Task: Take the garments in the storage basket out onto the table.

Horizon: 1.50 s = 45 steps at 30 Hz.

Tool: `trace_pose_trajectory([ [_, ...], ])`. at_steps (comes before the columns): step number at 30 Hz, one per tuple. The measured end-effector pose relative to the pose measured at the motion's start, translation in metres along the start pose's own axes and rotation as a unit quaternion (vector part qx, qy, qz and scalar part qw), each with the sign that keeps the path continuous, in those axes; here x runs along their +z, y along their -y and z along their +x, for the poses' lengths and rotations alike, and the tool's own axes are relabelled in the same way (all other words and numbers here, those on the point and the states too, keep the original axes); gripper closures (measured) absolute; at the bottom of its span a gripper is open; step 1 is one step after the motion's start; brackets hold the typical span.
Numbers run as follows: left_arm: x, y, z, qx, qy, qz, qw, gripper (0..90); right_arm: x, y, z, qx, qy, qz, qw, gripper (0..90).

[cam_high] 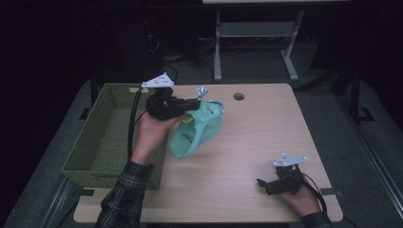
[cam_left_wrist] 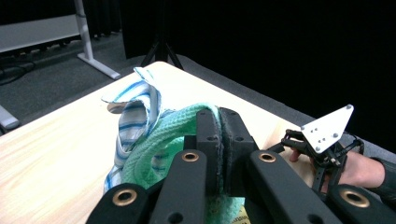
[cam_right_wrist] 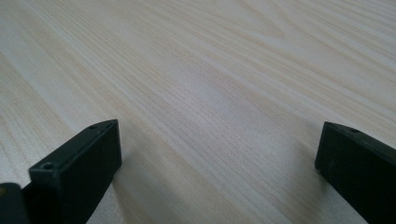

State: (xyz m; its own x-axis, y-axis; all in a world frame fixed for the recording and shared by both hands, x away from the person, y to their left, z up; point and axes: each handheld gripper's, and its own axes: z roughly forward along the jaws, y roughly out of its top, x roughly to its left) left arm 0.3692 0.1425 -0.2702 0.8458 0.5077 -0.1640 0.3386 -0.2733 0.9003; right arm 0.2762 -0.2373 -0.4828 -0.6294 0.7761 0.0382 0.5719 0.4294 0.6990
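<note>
Jaws clamped on a green cloth [cam_high: 197, 130] whose striped lining [cam_left_wrist: 135, 112] half hides, the left claw [cam_high: 194, 103] lifts it beside a basket [cam_high: 107, 137], its inside dim, while the right claw [cam_high: 264, 185] rests wide open, holding nothing.

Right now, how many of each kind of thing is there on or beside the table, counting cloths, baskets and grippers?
Cloths: 2, a green cloth and a blue striped cloth
Baskets: 1, the green basket
Grippers: 2, the left gripper and the right gripper
Total: 5
</note>
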Motion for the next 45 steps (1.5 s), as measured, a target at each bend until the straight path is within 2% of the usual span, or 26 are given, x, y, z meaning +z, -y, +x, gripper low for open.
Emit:
trace_pose_trajectory([
  [12,0.031,0.020,-0.012,0.005,0.013,0.024,0.9996,87.0,0.000,0.000,0.000,0.001,-0.001,0.001,1.0000,0.0],
  [16,0.042,0.029,-0.014,-0.003,0.023,0.031,0.9993,87.0,0.000,0.000,0.000,0.001,0.000,0.000,1.0000,0.0],
  [32,0.090,0.064,-0.017,-0.008,0.019,0.077,0.9969,86.9,0.000,0.000,0.000,0.001,0.000,0.000,1.0000,0.0],
  [39,0.110,0.079,-0.017,-0.004,0.017,0.100,0.9949,86.7,0.000,0.000,0.000,0.001,0.000,0.000,1.0000,0.0],
  [44,0.124,0.090,-0.018,-0.001,0.022,0.120,0.9925,86.5,0.000,0.000,0.000,0.001,0.000,0.000,1.0000,0.0],
  [45,0.128,0.093,-0.019,0.002,0.024,0.129,0.9913,86.4,0.000,0.000,0.000,0.001,0.000,0.000,1.0000,0.0],
])
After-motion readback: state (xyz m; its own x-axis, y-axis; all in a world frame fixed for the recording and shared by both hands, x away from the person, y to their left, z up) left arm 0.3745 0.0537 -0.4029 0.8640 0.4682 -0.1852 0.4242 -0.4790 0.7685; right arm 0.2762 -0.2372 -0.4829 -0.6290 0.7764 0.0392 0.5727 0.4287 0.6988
